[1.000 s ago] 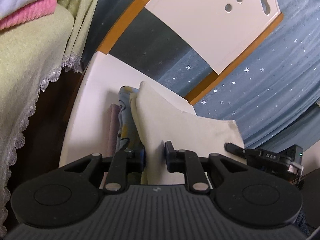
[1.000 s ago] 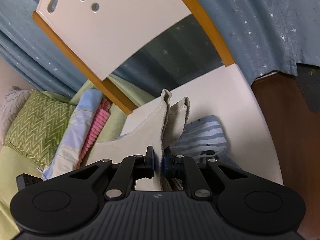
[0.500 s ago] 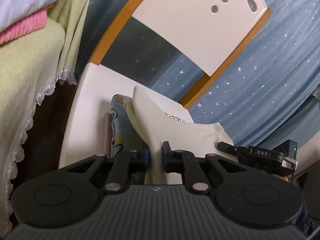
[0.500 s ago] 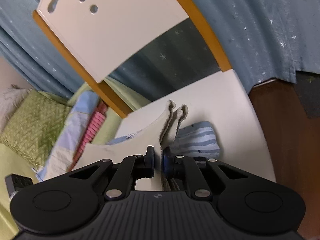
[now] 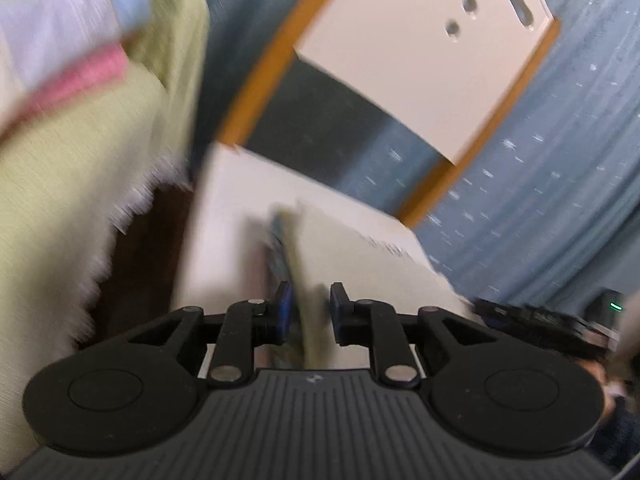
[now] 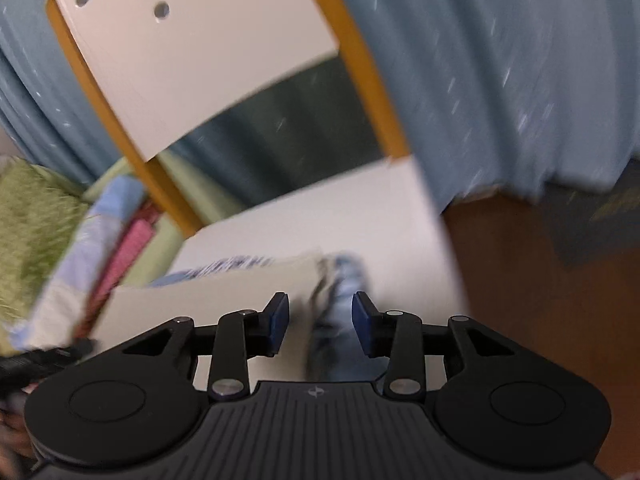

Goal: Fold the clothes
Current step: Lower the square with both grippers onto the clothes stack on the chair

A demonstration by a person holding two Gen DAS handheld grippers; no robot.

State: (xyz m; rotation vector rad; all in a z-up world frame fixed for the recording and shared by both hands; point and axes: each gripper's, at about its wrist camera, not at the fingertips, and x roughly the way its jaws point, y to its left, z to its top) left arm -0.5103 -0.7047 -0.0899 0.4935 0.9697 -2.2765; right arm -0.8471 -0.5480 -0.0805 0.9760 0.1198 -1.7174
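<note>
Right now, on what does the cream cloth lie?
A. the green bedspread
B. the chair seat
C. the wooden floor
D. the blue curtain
B: the cream cloth lies over a blue striped garment on the white chair seat; the floor is off to the side.

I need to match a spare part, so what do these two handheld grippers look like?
Both match: the left gripper and right gripper have matte black ribbed bodies, two round discs, silver pivot pins on black linkage arms, and blue pads on the fingers. A small logo marks each body.
</note>
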